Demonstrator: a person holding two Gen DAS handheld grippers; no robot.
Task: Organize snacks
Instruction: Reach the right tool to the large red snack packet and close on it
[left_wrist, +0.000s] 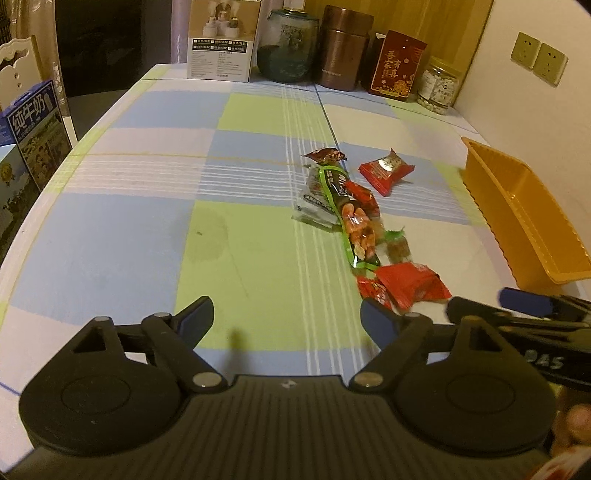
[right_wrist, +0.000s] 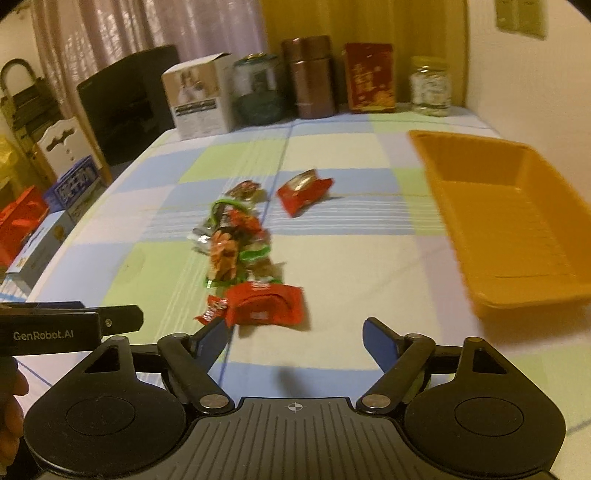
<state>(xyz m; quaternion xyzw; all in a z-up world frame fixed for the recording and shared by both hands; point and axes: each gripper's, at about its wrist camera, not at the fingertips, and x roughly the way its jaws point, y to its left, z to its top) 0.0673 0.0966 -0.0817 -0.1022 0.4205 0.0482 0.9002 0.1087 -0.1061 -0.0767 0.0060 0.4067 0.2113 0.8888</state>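
A row of wrapped snacks lies on the checked tablecloth: a long green-edged nut bar (left_wrist: 351, 218) (right_wrist: 223, 251), a red packet (left_wrist: 386, 170) (right_wrist: 303, 191) farther back, and a red packet (left_wrist: 410, 282) (right_wrist: 264, 304) nearest me. An empty orange tray (left_wrist: 524, 214) (right_wrist: 509, 221) stands to the right. My left gripper (left_wrist: 286, 319) is open and empty, left of the near red packet. My right gripper (right_wrist: 295, 338) is open and empty, just short of that packet; it also shows in the left wrist view (left_wrist: 517, 306).
Along the far table edge stand a white box (left_wrist: 221, 40), a dark jar (left_wrist: 288, 46), a brown canister (left_wrist: 341, 50), a red box (left_wrist: 397, 66) and a clear jar (left_wrist: 439, 86). Milk cartons (left_wrist: 33, 129) sit off the left edge.
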